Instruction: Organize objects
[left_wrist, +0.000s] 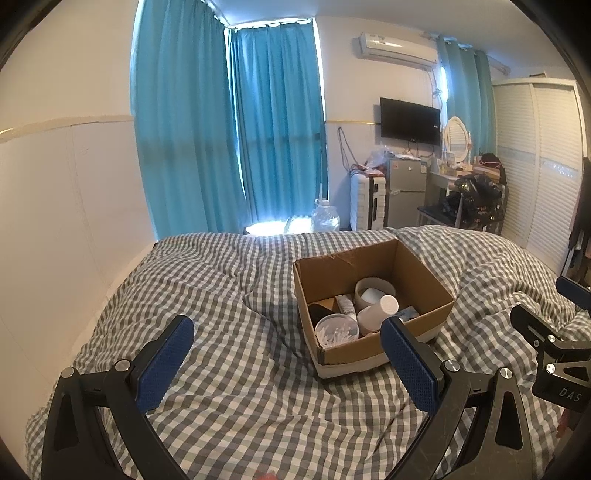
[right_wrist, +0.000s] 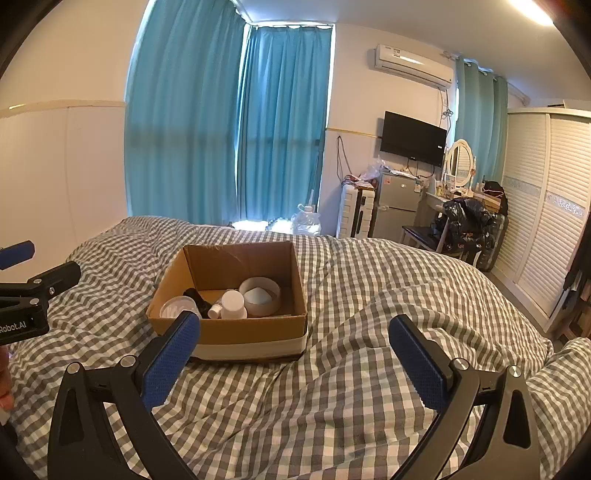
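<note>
Left wrist view: cardboard box (left_wrist: 373, 310) upright, mouth upward.

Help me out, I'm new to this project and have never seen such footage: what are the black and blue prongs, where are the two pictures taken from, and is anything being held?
The prongs are the jaws of two hand-held grippers; a person carries one in each hand. A camera on each looks forward along its fingers.

One picture is from the left gripper, the other from the right gripper. Both stand open, holding nothing.

Below them is a bed with a checked duvet. On it sits an open cardboard box holding a white bottle, a round white tub, a container of cotton swabs and other small items.
</note>
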